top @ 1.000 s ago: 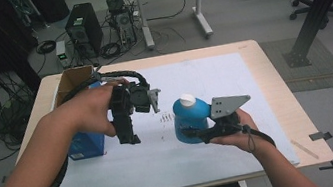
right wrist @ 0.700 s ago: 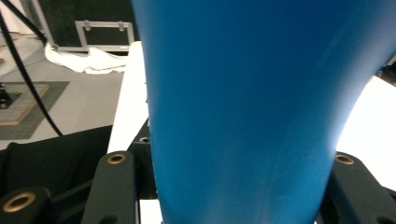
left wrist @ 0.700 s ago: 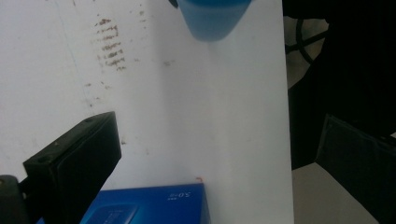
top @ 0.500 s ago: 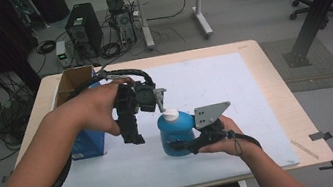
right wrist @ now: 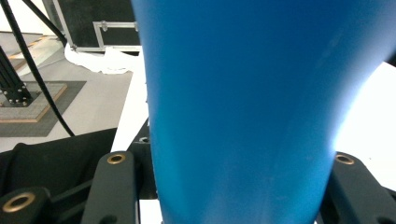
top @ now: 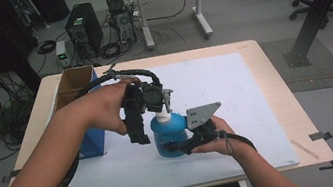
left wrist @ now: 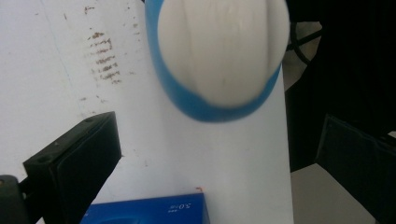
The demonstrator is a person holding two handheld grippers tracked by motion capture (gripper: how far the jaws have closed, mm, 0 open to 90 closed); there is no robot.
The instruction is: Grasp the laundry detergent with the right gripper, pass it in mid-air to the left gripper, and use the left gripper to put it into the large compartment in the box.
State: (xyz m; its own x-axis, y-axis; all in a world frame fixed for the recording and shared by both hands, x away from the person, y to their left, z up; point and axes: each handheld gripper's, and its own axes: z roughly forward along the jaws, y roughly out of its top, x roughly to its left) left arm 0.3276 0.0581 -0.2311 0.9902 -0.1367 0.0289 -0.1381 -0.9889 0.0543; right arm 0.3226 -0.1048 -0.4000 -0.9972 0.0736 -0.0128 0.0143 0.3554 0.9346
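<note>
A blue bottle [top: 171, 135] with a white cap [top: 162, 118] stands upright on the white mat, and my right gripper [top: 175, 145] is shut on its lower body from the right. In the right gripper view the blue bottle [right wrist: 243, 107] sits between both jaws. My left gripper [top: 148, 121] hangs just above and left of the cap, pointing down, open with nothing in it. The left gripper view looks down on the white cap [left wrist: 219, 51], which lies beyond the spread fingers [left wrist: 74, 163] of the left gripper [left wrist: 219, 123].
A blue box [top: 92, 140] stands by my left forearm, also at the bottom of the left gripper view [left wrist: 149, 212]. Behind it is an open cardboard box [top: 74, 83]. The white mat [top: 224, 89] covers most of the wooden table [top: 310, 151].
My right gripper has carried the blue bottle leftward across the mat until its cap sits under the left gripper. The left gripper has drifted slightly right and stayed open.
</note>
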